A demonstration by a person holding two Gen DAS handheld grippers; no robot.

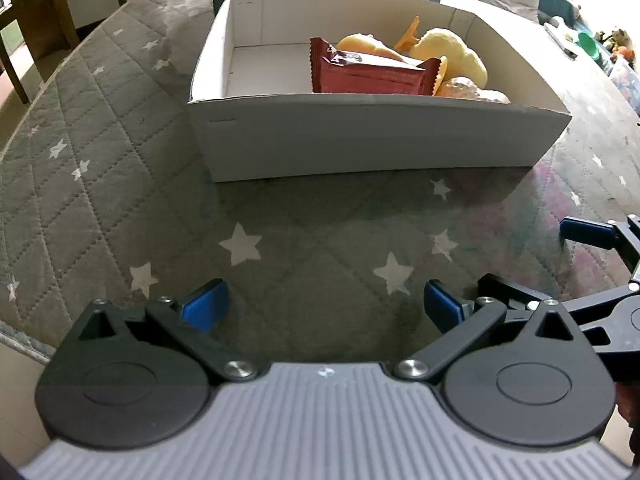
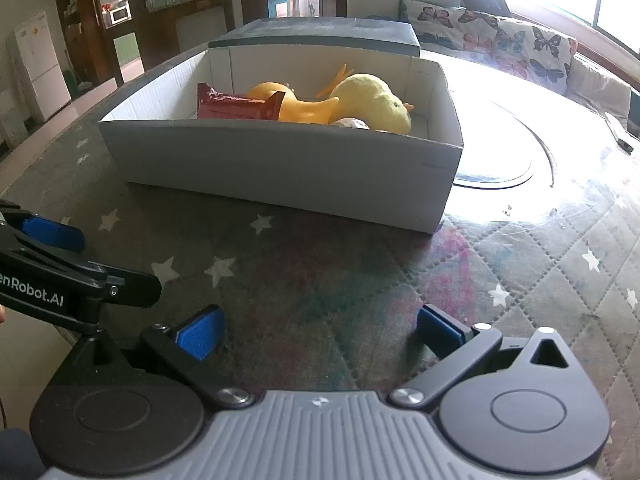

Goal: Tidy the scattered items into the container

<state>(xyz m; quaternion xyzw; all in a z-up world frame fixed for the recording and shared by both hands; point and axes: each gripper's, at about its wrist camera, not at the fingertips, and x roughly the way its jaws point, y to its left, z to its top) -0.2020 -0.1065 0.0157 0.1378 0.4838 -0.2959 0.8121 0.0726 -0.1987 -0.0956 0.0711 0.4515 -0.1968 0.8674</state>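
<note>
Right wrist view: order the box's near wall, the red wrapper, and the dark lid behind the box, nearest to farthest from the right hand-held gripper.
1. Near wall, straight ahead.
2. Red wrapper, inside the box, left.
3. Dark lid, behind the box.

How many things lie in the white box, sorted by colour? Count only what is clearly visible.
Red-brown snack packet: 1
Orange items, toy and clip: 2
Yellow plush duck: 1
Pale wrapped item, partly hidden: 1
Total: 5

In the right wrist view, the left hand-held gripper [image 2: 54,236] bears white lettering "enRobot.AI", cut off at the edge.
</note>
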